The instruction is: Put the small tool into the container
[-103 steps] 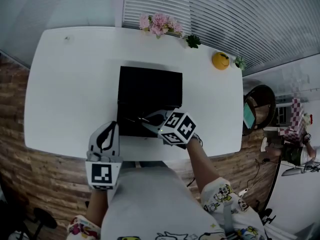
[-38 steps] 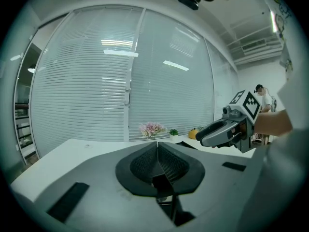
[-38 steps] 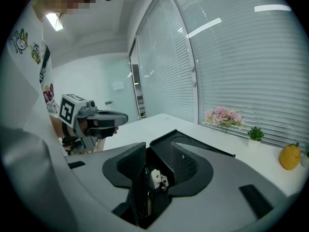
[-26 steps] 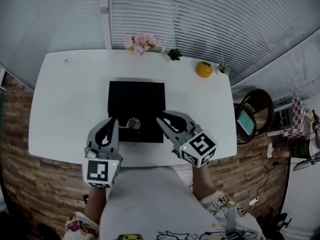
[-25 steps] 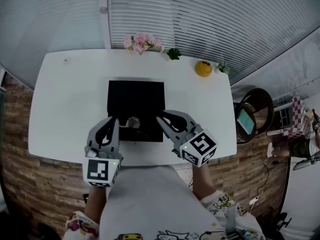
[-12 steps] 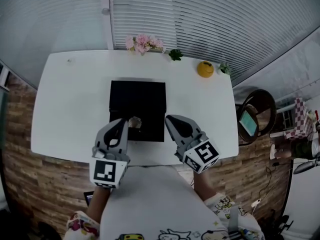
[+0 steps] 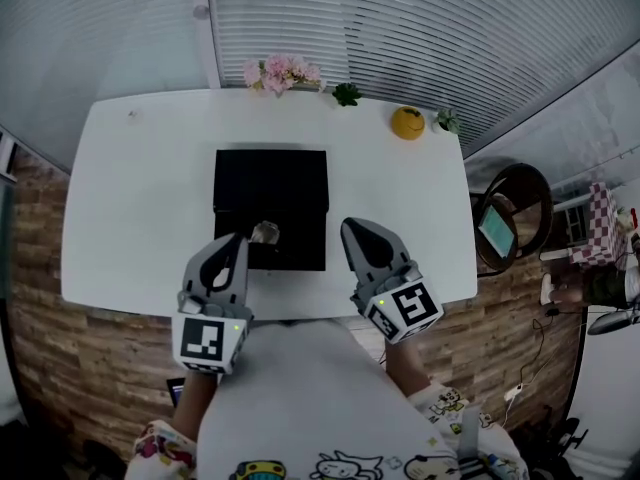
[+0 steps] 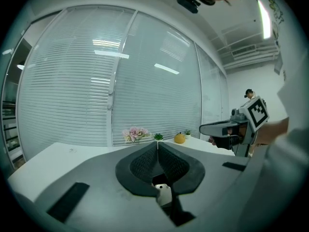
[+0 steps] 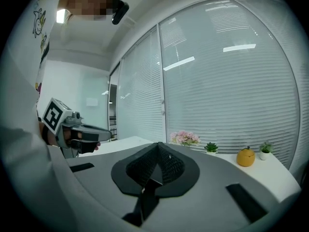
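So the right hand-held gripper (image 7: 352,227) is out of the black container (image 7: 290,183) now. A second ago it sat over the container's near edge with its jaws spread right next to the small tool (image 7: 265,232). Now it hangs off the container's right side, over the bare white surface (image 7: 130,198), jaws pressed together on nothing. Its own view backs that up: the two mesh pads meet tip to tip with nothing between them. The small tool, a little silvery thing, looks to be lying inside the container, close to its near edge and a bit left of middle, with neither gripper touching it. The left hand-held gripper (image 7: 236,241) hovers just beside it at the container's near left corner, also closed up. There's a small white bit down at the root of its jaws, probably just part of the gripper, but I can't say for sure. The container sits about mid-surface, nearer the front edge than the back. My read: the drop is done, and all that's left is pulling both grippers clear without bumping the container.
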`<action>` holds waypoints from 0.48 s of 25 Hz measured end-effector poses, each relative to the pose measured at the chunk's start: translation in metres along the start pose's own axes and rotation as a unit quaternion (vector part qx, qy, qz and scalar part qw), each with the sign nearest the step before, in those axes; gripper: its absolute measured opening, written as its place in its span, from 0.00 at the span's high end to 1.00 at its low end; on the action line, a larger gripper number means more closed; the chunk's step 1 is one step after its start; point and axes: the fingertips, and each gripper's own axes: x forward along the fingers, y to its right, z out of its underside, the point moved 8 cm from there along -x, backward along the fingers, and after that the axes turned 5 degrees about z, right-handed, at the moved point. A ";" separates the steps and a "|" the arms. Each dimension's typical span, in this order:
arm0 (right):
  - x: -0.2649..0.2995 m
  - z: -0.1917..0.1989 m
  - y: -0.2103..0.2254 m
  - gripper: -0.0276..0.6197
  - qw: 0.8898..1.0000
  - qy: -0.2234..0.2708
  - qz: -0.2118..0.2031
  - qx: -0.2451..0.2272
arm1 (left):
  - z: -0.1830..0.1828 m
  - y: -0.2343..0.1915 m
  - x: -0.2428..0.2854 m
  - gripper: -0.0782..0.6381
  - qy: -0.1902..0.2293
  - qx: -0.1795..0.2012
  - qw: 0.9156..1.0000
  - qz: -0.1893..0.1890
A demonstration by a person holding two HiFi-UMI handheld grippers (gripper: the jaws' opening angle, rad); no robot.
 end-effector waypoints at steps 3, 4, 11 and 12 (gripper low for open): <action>-0.002 0.004 0.000 0.96 1.000 -0.003 0.003 0.001 | 0.003 0.003 0.001 0.88 -0.004 -0.001 1.000 0.004; -0.002 0.005 -0.001 0.96 1.000 -0.004 0.005 0.002 | 0.004 0.003 0.002 0.88 -0.005 -0.004 1.000 0.004; -0.003 0.009 -0.002 0.96 1.000 -0.010 0.005 -0.002 | 0.006 0.006 0.003 0.88 -0.005 -0.013 1.000 0.001; -0.003 0.009 -0.001 0.96 1.000 -0.009 0.005 0.000 | 0.006 0.007 0.003 0.88 -0.005 -0.013 1.000 -0.001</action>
